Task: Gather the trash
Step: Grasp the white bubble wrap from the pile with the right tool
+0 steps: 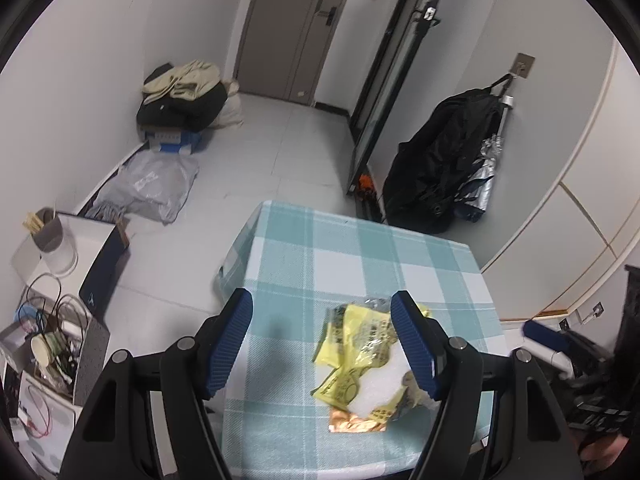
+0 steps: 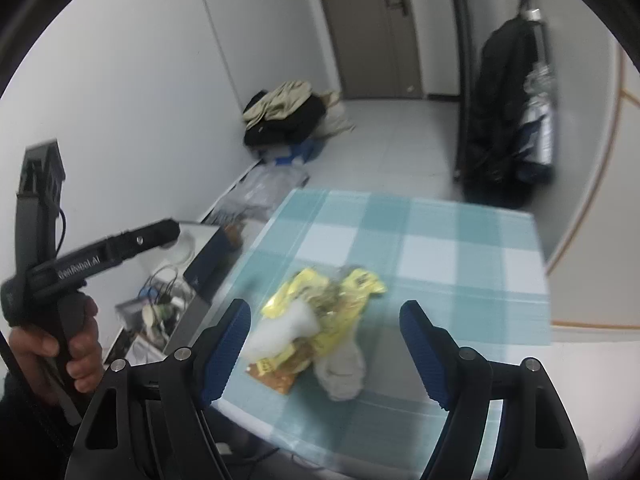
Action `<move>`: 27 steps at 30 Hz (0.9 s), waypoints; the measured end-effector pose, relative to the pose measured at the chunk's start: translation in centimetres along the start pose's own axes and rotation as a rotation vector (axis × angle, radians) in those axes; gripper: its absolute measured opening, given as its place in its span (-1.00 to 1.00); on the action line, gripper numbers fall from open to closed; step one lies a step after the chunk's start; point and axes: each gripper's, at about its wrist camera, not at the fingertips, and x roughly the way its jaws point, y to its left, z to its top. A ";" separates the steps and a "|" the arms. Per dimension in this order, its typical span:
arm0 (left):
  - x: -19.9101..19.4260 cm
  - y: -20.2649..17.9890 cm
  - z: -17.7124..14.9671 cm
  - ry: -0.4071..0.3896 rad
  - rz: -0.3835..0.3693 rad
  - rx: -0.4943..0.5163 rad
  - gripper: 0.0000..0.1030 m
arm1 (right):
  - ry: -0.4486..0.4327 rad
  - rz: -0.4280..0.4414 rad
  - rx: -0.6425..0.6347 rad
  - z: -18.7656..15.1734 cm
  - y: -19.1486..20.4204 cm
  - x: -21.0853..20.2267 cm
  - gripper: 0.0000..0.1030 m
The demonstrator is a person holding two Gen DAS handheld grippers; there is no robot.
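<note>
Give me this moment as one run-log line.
stage: approach | left gripper: open, empty, above table | right gripper: open, empty | trash: yellow wrappers, white wad, on table, untouched | collected: none seen

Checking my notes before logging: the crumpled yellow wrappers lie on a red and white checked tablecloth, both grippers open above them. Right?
Not quite: the checked tablecloth is teal and white, as the left wrist view shows. The crumpled yellow wrappers do lie on it, with both grippers open.

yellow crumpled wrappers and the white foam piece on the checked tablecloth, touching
Touching: in the right wrist view, the yellow wrappers lie piled directly against the white foam piece.
</note>
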 end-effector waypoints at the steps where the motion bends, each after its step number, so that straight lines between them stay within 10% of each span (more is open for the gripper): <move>1: 0.0 0.4 0.0 0.008 -0.004 -0.015 0.33 | 0.015 0.011 0.000 0.0 0.2 0.6 0.38; 27: 0.6 4.8 0.5 0.084 -0.061 -0.248 0.33 | 0.224 -0.120 -0.055 -1.4 3.0 10.3 0.04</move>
